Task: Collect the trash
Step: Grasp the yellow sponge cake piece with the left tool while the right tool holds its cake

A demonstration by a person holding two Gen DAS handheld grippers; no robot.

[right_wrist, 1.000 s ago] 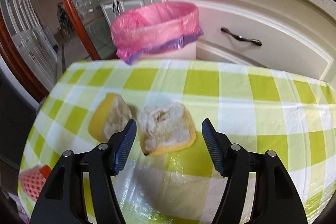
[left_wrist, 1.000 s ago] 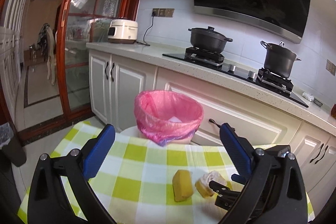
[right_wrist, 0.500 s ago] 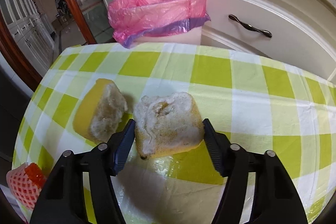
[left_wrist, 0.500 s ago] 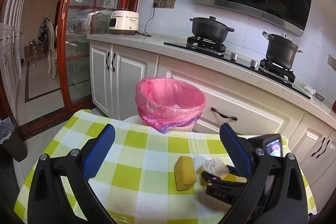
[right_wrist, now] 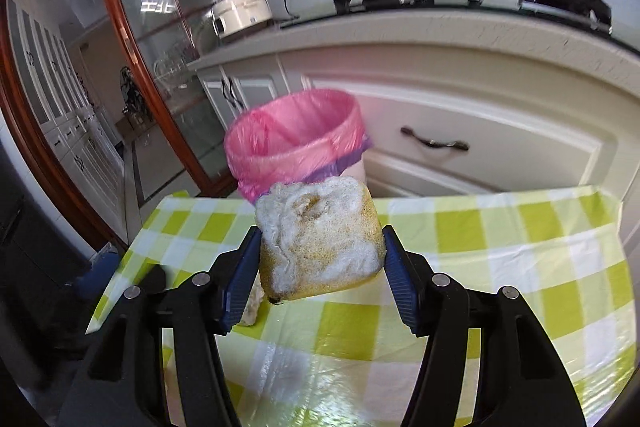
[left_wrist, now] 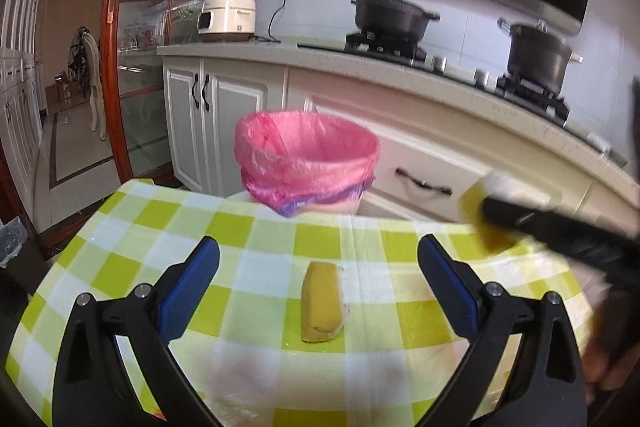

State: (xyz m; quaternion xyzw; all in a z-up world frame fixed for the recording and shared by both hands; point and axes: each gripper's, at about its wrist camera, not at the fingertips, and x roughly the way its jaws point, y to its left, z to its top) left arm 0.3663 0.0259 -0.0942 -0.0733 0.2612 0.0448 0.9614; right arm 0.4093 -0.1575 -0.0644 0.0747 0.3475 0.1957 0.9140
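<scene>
My right gripper (right_wrist: 320, 267) is shut on a yellow fruit peel piece with white pith (right_wrist: 318, 243) and holds it above the green-checked table (right_wrist: 500, 235). It also shows in the left wrist view (left_wrist: 478, 211), lifted at the right. A pink-lined trash bin (left_wrist: 306, 155) stands beyond the table's far edge, also in the right wrist view (right_wrist: 296, 143). A second yellow peel piece (left_wrist: 322, 303) lies on the table (left_wrist: 168, 215) between the open fingers of my left gripper (left_wrist: 318, 283), which is empty.
White kitchen cabinets (left_wrist: 224, 115) and a counter with two black pots (left_wrist: 390, 15) stand behind the bin. A rice cooker (left_wrist: 226, 15) sits at the counter's left. A wood-framed glass door (left_wrist: 120, 67) is at the left.
My right gripper has closed on the peel piece and lifted it off the table toward the bin. My left gripper has moved right so the other piece lies centred between its fingers.
</scene>
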